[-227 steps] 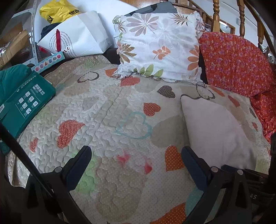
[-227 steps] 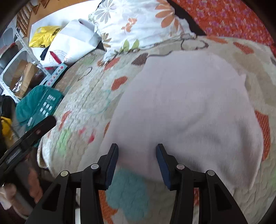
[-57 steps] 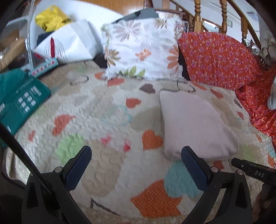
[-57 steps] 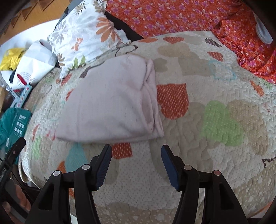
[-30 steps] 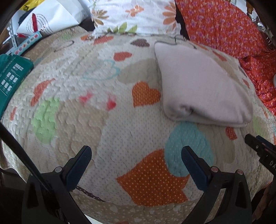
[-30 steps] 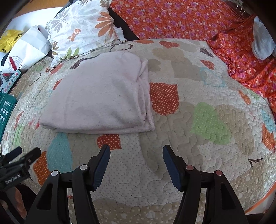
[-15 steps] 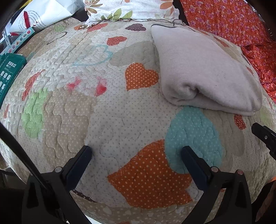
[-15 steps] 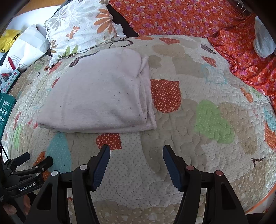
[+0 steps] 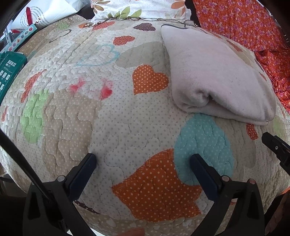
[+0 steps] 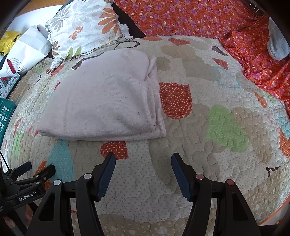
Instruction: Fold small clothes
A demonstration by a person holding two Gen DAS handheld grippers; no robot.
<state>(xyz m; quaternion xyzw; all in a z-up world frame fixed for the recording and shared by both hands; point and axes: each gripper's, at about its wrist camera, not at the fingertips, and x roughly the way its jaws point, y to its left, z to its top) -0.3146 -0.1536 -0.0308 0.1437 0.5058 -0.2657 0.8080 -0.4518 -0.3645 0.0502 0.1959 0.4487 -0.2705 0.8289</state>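
Since seconds ago the pale garment (image 10: 105, 98) has gone from spread to folded, lying on the quilt (image 10: 208, 163) at eleven o'clock of the right hand-held gripper (image 10: 143, 174); both it and the left hand-held gripper (image 9: 143, 163) gape empty, so this piece looks finished.

Quilted bedspread (image 10: 208, 87): cream and beige, patched with dotted hearts in orange, green and teal; it covered the whole bed.
Floral pillow (image 10: 85, 25): white with orange and grey leaves; it stood at the far edge of the bedspread.
Orange floral fabric (image 10: 190, 16): purple-flowered; it lay along the far side and spilled down the right.
Grey cloth item (image 10: 277, 45): it sat on the orange fabric, at the far right.
White paper bag (image 10: 27, 49): red print; left of the pillow.
Yellow bag (image 10: 9, 41): behind the white one.
Green box (image 9: 9, 72): white icons; at the bed's left edge.
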